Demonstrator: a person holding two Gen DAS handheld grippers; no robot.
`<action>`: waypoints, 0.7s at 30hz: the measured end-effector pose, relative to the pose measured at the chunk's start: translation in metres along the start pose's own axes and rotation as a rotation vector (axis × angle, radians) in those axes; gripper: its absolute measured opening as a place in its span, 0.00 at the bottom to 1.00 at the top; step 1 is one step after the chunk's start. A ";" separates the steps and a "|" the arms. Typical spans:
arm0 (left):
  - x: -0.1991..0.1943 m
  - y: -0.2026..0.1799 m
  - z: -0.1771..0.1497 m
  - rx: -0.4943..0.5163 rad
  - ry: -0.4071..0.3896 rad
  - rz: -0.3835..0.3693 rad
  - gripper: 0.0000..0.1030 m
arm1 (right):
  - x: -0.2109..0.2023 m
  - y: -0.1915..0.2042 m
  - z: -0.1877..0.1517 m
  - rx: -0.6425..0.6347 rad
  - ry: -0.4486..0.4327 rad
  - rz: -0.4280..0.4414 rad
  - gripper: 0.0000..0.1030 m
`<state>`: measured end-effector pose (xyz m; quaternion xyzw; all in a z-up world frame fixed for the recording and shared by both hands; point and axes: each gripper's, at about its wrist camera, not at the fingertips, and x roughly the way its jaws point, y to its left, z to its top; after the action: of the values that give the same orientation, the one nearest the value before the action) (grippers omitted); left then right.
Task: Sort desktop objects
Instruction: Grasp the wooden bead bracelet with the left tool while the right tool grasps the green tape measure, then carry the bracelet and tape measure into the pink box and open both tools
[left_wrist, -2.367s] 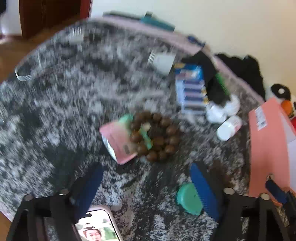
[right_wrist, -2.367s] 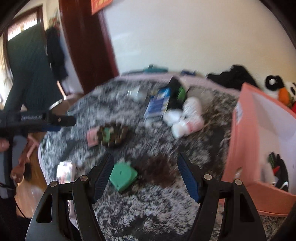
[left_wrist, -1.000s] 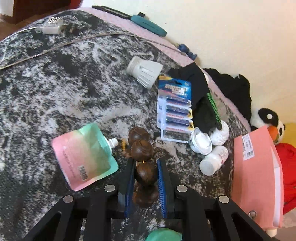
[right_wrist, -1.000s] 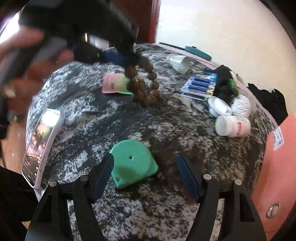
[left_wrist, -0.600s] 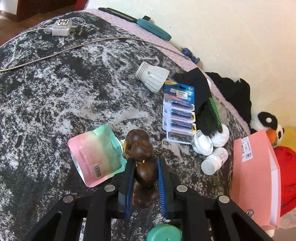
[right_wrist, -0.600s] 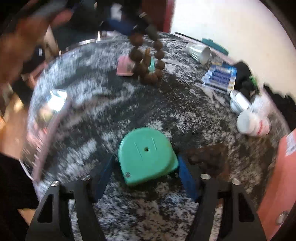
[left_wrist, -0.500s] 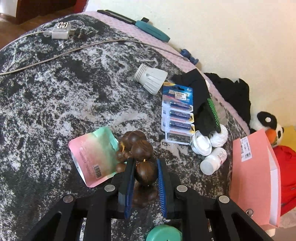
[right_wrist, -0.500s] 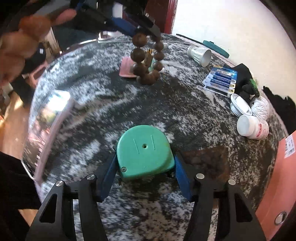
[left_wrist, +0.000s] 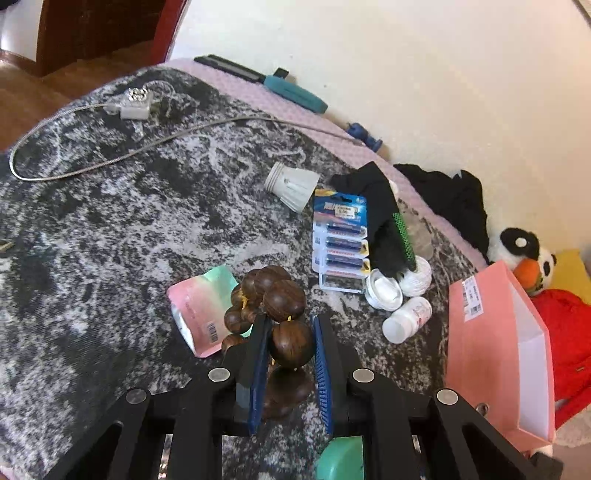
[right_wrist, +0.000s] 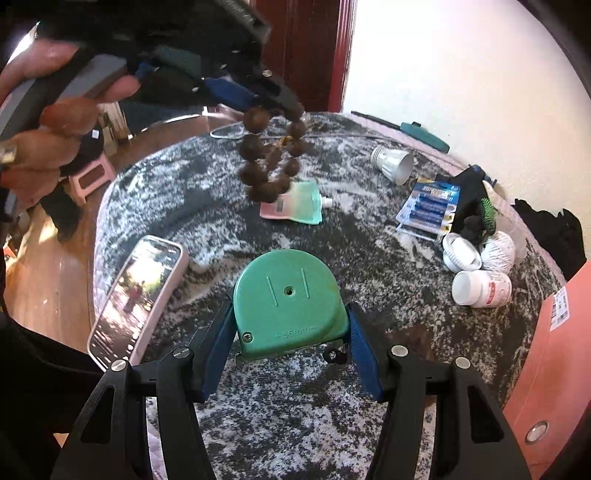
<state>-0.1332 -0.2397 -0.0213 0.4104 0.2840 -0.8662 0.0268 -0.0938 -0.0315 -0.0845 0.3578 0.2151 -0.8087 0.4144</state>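
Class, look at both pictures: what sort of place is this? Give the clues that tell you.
Probably a room at home, not a workshop. Clues: a round table covered in marbled cloth, a plush panda by the wall, and household odds and ends such as a battery pack and a phone.

Brown beads (left_wrist: 284, 299), green tape measure (right_wrist: 288, 302)

We see a stuffed panda (left_wrist: 522, 245) by the cream wall (left_wrist: 424, 74), dark clothing (left_wrist: 452, 201) heaped beside it, a red door frame (right_wrist: 341, 55), and a pink stool (right_wrist: 92, 175) on the wooden floor (right_wrist: 44, 273).
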 end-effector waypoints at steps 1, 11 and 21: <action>-0.005 -0.002 -0.001 0.005 -0.005 0.005 0.17 | -0.005 0.000 0.001 0.003 -0.010 0.000 0.60; -0.060 -0.048 -0.008 0.106 -0.080 -0.015 0.17 | -0.065 -0.001 0.003 0.021 -0.118 -0.009 0.60; -0.082 -0.107 -0.020 0.207 -0.104 -0.074 0.17 | -0.144 -0.031 -0.012 0.106 -0.268 -0.047 0.60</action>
<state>-0.0949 -0.1549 0.0780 0.3547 0.2063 -0.9114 -0.0333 -0.0565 0.0678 0.0183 0.2629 0.1234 -0.8690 0.4007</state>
